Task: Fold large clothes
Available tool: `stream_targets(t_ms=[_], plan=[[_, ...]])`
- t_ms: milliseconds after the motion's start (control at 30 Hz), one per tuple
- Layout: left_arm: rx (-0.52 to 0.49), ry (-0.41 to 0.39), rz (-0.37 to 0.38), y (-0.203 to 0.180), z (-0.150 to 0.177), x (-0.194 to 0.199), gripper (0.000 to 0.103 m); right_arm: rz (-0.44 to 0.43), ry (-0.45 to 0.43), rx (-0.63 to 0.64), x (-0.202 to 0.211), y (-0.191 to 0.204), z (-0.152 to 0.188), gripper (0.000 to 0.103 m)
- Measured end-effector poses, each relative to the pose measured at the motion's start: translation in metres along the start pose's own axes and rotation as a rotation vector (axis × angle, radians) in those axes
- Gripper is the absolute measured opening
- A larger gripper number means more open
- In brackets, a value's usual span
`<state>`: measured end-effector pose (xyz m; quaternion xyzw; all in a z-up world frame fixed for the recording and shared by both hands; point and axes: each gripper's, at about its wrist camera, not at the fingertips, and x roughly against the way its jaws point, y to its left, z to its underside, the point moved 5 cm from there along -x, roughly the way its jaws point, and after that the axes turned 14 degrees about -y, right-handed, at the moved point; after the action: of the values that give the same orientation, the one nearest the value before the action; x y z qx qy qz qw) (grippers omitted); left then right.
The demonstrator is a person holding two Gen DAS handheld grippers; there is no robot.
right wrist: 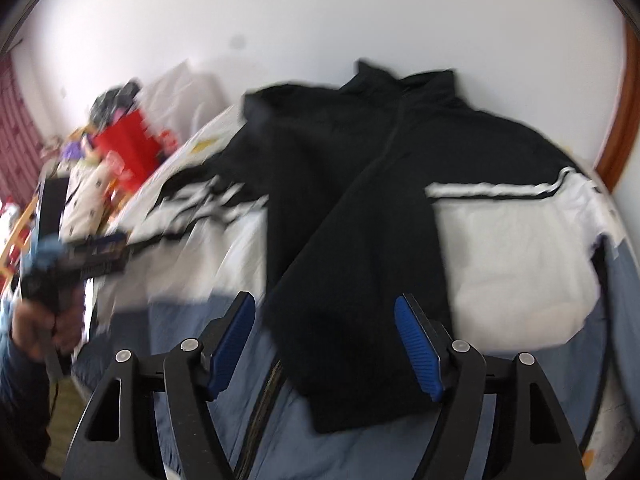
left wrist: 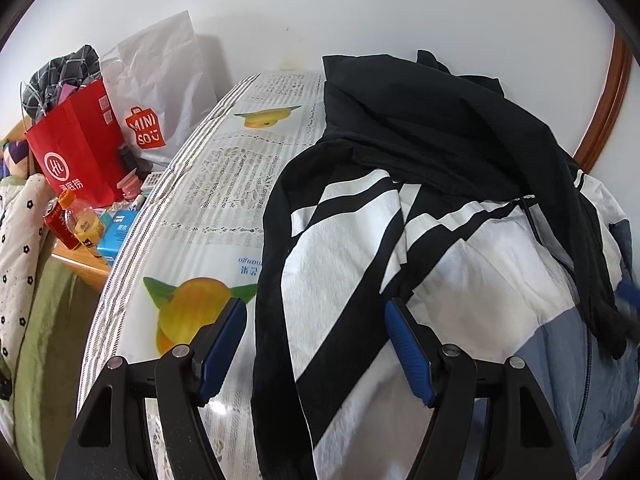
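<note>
The jacket (right wrist: 360,208) lies spread on the bed (left wrist: 208,208), collar toward the wall, black across the shoulders, white below, blue-grey at the hem. One black sleeve (right wrist: 352,280) is laid across the chest and runs down toward me, which I judge to be the first fold, made to narrow the body before the hem is brought up. The other sleeve (left wrist: 280,280) lies along the jacket's edge on the bedside-table side, not yet folded in.

My right gripper (right wrist: 325,344) hangs over the end of the folded sleeve with its jaws wide apart and nothing pinched; the sleeve lies flat beneath them. My left gripper (left wrist: 316,344) is also wide and empty, hovering over the striped sleeve with the cloth below its blue pads (left wrist: 408,344), apart from them as far as I can tell.

The left view is sharp: it shows the sheet's printed fruit and text, and the red paper bag (left wrist: 76,152), white shopping bag (left wrist: 160,92) and bottles (left wrist: 80,224) crowded on the bedside table. The right view is blurred, but only it shows the whole collar, the crossed sleeve's full run, and my left hand (right wrist: 36,328) holding its gripper at the bed's edge.
</note>
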<state>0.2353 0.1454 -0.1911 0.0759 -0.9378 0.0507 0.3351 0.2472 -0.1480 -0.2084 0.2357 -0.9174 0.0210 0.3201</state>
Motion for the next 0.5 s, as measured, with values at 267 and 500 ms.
stream_targets(t_ms=[267,500], plan=[[-0.034,-0.006,-0.014,-0.005,0.0,0.007,0.07,0.08,0.073,0.068,-0.035,0.002,0.024,0.068],[-0.031,-0.004,-0.03,-0.006,-0.005,0.004,0.07,0.081,0.05,0.079,-0.029,-0.012,-0.009,0.005]])
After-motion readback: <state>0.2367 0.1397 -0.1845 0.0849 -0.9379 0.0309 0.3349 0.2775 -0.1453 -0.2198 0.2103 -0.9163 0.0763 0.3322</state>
